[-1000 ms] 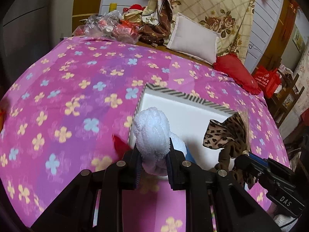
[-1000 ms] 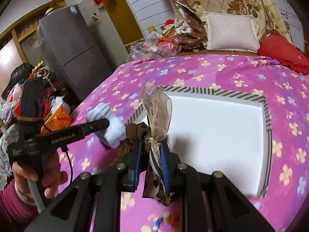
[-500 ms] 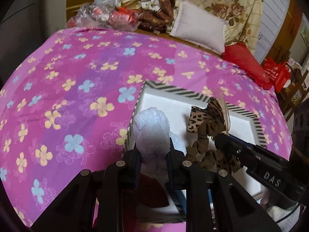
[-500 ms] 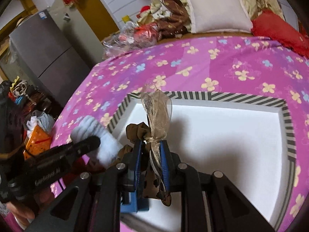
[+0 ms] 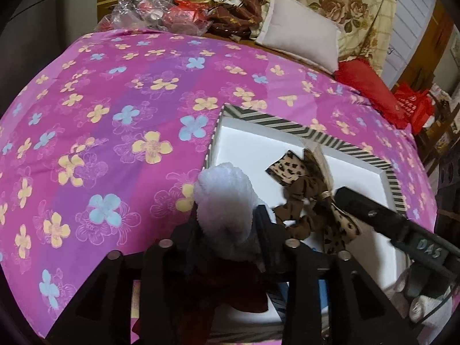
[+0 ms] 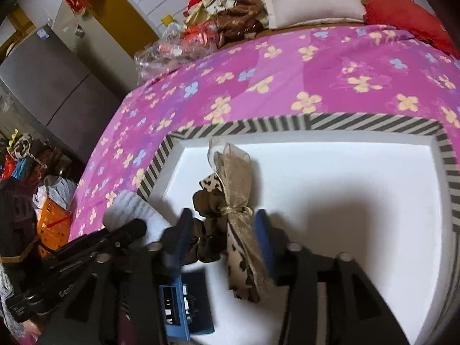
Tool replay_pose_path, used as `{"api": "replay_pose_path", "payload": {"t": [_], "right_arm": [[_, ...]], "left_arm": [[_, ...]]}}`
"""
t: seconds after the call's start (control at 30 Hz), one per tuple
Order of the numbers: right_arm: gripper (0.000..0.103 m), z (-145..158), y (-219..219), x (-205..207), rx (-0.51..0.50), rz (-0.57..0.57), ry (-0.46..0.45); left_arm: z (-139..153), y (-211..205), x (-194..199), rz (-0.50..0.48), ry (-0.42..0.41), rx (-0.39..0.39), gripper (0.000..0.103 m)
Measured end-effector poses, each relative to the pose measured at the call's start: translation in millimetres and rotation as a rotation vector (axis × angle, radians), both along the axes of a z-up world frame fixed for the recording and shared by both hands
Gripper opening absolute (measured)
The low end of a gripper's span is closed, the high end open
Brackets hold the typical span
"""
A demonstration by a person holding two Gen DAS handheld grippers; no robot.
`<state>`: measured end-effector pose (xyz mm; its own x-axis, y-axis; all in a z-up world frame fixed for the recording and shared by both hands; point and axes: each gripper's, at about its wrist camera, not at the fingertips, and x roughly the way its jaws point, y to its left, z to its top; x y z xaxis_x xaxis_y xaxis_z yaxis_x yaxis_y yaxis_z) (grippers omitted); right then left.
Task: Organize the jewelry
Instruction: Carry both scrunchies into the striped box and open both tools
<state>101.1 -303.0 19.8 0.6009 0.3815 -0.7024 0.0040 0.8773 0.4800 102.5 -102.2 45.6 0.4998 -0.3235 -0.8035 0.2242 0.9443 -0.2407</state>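
The bed (image 5: 120,132), under a pink flowered cover, is the widest surface, bare cover reaching far to the left of the box and beyond it toward the white pillow (image 5: 299,38) and red cushion (image 5: 365,83) at the head. The box (image 6: 373,122), white inside with a striped black-and-white rim, lies on the bed; its floor is mostly bare toward its far and right walls, while a blue case (image 6: 187,304) sits at its near left corner.

The left hand-held gripper (image 5: 227,230) reaches forward over the box's near left edge, clenched on a fluffy white scrunchie (image 5: 224,198) that stands up between its fingers. The right hand-held gripper (image 6: 227,238) is inside the box near that same corner, angled in from the right; its fingers stand apart on either side of a leopard bow (image 6: 233,201), and I cannot tell whether they touch it. The bow hangs or rests over the box floor, just right of the scrunchie.
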Motion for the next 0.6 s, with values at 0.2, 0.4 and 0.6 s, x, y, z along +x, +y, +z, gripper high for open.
{"api": "replay_pose_path", "payload": {"t": [0.2,0.4,0.6], "right_arm": [[0.063,20,-16,-37,0.011,-0.002,-0.035],[0.066,33,-18,-85,-0.022,0.013,-0.063],[0.07,36,-16,-133,-0.076,0.006,-0.068]], "left_arm": [[19,12,-15,0.016,-0.024,-0.062,0.059],[37,14,-51,0.022,-0.087,0.026,0.059],[40,13,-89,0.018,-0.103,0.049,0.059]]}}
